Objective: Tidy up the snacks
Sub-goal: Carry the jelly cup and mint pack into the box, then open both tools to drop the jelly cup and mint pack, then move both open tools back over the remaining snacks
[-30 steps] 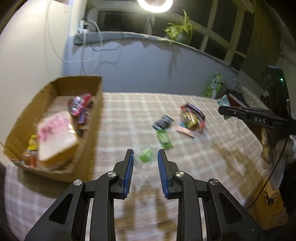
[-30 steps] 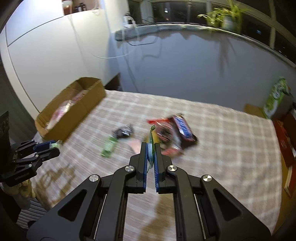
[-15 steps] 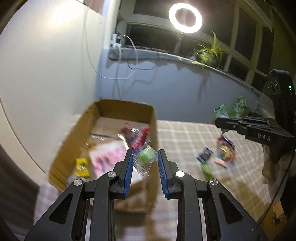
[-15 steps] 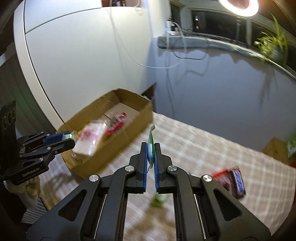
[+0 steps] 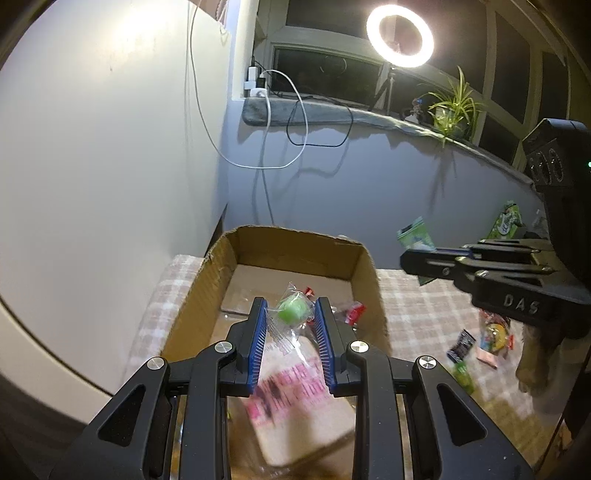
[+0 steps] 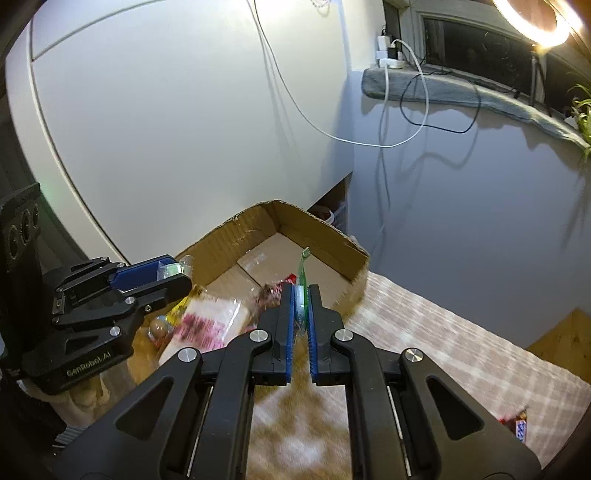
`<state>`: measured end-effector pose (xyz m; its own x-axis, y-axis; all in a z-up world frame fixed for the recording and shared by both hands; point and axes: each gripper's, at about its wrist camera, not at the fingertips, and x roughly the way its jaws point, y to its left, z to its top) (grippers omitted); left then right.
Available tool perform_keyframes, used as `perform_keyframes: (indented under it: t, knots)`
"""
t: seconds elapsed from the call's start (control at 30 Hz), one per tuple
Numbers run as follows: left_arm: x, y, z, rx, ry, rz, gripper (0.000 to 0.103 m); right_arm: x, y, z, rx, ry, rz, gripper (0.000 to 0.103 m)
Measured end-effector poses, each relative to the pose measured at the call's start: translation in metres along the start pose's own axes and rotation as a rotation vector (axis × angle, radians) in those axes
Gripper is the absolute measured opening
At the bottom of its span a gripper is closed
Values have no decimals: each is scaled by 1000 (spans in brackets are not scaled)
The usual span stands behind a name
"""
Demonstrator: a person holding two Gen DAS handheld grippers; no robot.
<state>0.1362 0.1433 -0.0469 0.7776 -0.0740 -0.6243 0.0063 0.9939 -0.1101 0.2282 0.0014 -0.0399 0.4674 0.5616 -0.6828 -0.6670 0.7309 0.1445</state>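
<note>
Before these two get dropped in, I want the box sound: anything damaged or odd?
The brown cardboard box has a ragged, torn top rim, chewed at the corners. Its walls stand upright and nothing has spilled over them.

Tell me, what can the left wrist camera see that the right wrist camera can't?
Only the left wrist view shows the full ring light, the potted plant whole, and the loose snacks left on the checked cloth.

Only the right wrist view shows the candy bar at the cloth's edge.

Both show the cardboard box, the pink-printed packet inside it, the left gripper clamping a wrapped green candy, and the right gripper clamping a thin green packet.
</note>
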Motion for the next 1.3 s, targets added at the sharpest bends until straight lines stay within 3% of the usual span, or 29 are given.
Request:
perform_keyframes:
  t: [0.3,0.6,0.67,0.73,0.8,0.87,0.93,0.97,1.0,1.3]
  knots:
    - [17,8,0,-6,22,8,25,44,1,6,-5,52,21,6]
    - [25,15,0,-22,37,19,27,57,1,9,-16,68,17,7]
    - [25,17,0,-26,33,27,27,57,2,9,-18,68,12,21]
    - [24,19,0,-32,31,34,28,57,3,8,-22,61,6,49]
    - [23,20,0,-34,26,44,35,54,4,9,-27,47,-4,55]
    - [21,19,0,-28,18,51,36,52,4,9,-31,46,-11,58]
    - [18,18,0,-19,14,53,47,50,4,10,-35,44,-25,64]
    - [17,17,0,-16,8,58,60,49,4,10,-38,42,-31,65]
    - [15,16,1,-13,-1,66,63,47,3,9,-36,38,-35,66]
    - [3,11,1,-5,-28,78,63,29,-3,3,-12,16,-31,67]
